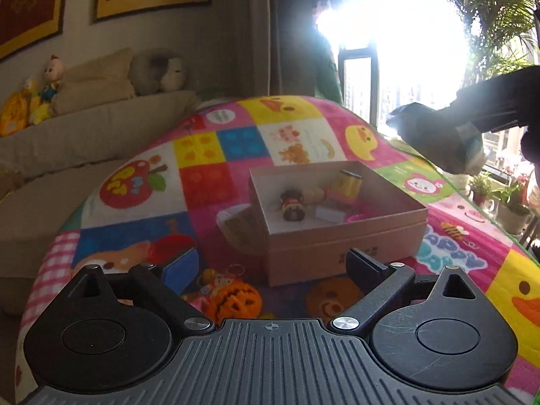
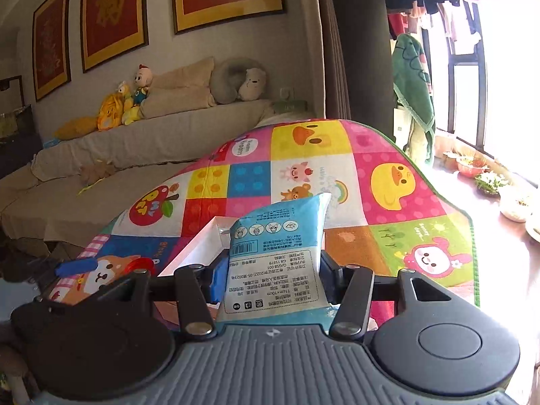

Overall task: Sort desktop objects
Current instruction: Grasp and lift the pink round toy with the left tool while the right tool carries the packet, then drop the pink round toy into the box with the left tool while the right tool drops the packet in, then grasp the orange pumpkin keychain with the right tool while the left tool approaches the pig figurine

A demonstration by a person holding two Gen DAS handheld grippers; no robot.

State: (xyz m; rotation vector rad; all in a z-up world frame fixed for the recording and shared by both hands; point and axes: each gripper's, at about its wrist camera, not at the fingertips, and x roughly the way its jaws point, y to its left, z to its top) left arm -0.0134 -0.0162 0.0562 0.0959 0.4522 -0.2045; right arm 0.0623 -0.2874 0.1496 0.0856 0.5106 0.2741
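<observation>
My left gripper [image 1: 270, 265] is open and empty, low over the colourful mat. An orange pumpkin toy [image 1: 233, 302] with a small doll keyring lies between its fingers. Just beyond stands an open cardboard box [image 1: 337, 236] holding a small dark figure [image 1: 292, 204], a yellow cylinder [image 1: 349, 182], a white block and a pink item. My right gripper [image 2: 273, 268] is shut on a blue and white tissue packet [image 2: 276, 256] and holds it above the mat. It also shows in the left wrist view [image 1: 438, 141], up to the right of the box. A white box edge [image 2: 199, 246] lies under the packet.
The patchwork play mat [image 2: 388, 182] covers the table. A beige sofa [image 2: 135, 155] with plush toys runs along the left. A bright window with plants and pots [image 1: 506, 199] is on the right. A patterned cup-like object [image 1: 239, 226] leans at the box's left side.
</observation>
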